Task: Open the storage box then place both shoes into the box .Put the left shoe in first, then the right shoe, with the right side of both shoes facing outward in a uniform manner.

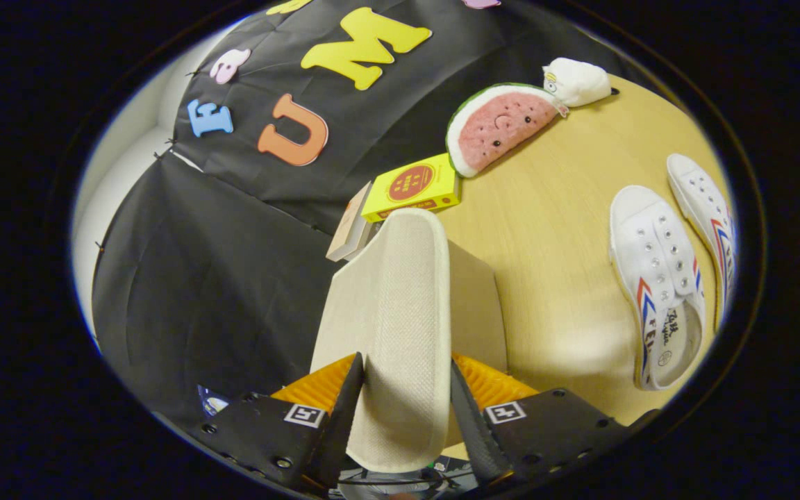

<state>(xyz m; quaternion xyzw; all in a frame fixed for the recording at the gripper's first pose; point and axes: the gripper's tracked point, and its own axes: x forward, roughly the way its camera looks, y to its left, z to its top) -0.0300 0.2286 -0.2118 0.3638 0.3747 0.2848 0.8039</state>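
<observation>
Pinching the beige fabric lid [393,326] of the storage box [476,305] between both fingers, the tongs [400,403] hold that flap raised on edge, so it runs away from the fingertips toward the booth wall. The box's tan side shows just behind the flap, standing on the wooden bench [553,229]. Well off to the right lie the two white shoes [657,292], side by side with red and blue stripes, openings up. Beyond the lid sits a yellow carton [414,187] leaning on a thin brown box [348,226], then a watermelon plush [497,125] touching a small white plush [573,82].
</observation>
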